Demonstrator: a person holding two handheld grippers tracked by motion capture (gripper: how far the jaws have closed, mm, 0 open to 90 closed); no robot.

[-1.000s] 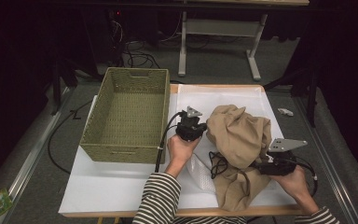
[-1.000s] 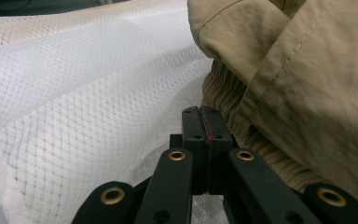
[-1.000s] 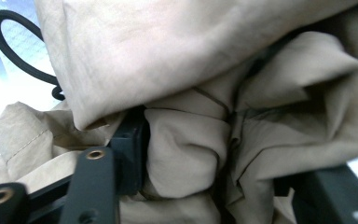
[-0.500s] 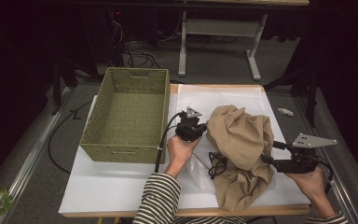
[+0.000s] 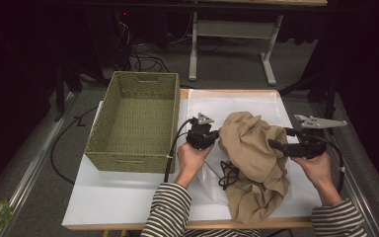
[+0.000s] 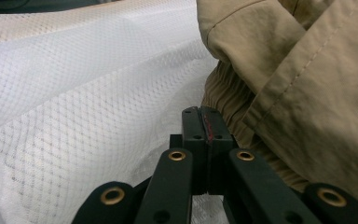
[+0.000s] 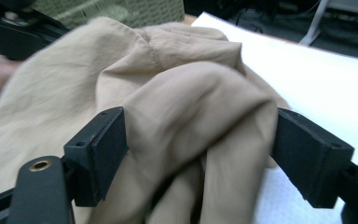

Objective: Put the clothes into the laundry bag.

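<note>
On the white-covered table (image 5: 128, 202), the tan garment (image 5: 256, 163) bulged between the right gripper (image 7: 200, 154)'s just-spreading jaws; the left gripper (image 5: 203, 136)'s stayed pressed together beside it.

On the tabletop (image 5: 128, 207), the basket (image 5: 133, 126) stands at my left. The garment (image 5: 256, 163) lies heaped to its right, on the mesh bag (image 5: 209, 180). My left gripper (image 5: 205, 134) sits between basket and garment; my right gripper (image 5: 296, 145) is at the garment's right side.
</note>
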